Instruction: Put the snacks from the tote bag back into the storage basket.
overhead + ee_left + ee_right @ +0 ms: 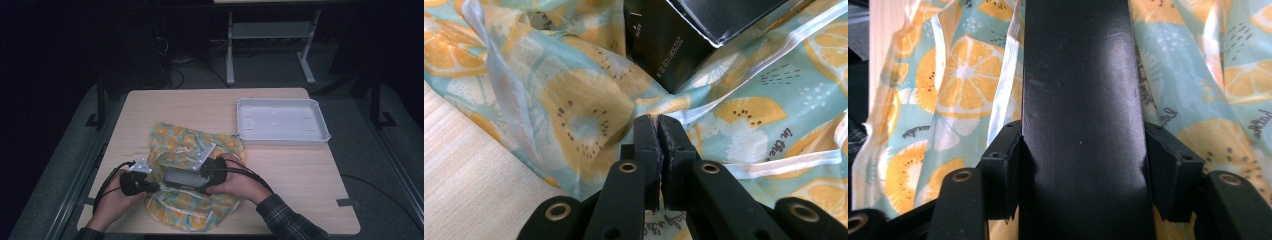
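My right gripper (1083,165) clamps a black box (1083,100); my left gripper (658,131), just beside it, pinches the lemon-print bag (574,100) beneath. I judge bagging half done; white tray (320,137) waits beyond.

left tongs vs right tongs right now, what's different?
Left tongs: jaws pressed together, pinching a fold of the citrus-print bag. Right tongs: jaws spread wide, clamped on either side of the black box.
In the high view, the left tongs sit at the box's left end and the right tongs at its right end.
Shared: both are black, hand-held and working over the same bag.
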